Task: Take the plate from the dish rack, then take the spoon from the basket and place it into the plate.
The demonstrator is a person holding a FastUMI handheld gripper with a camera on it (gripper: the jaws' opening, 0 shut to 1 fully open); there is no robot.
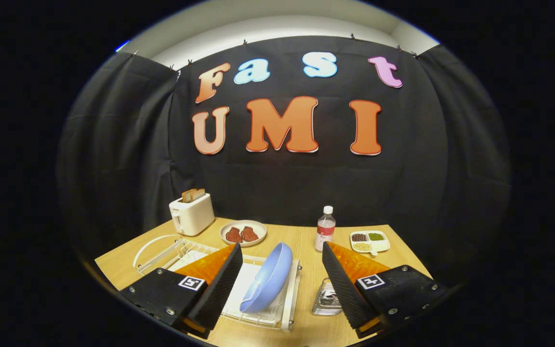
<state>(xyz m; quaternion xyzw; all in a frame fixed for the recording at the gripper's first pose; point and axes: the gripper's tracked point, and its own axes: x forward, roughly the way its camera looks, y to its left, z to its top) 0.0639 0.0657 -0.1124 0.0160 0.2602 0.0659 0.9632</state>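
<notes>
Spread wide, the gripper (282, 284) grips nothing, its fingers (222, 284) on either flank of the blue plate (268, 284), which stands tilted on edge in the white dish rack (258, 315) between them. At four o'clock from the plate, by the right finger, sits a wire basket (326, 301); the spoon cannot be made out. Beyond, on the wooden table (301, 241): a toaster (191, 213) at eleven o'clock, a bottle (325, 228) at one.

Blue plate (268, 278) tilted in dish rack (287, 299)
</notes>
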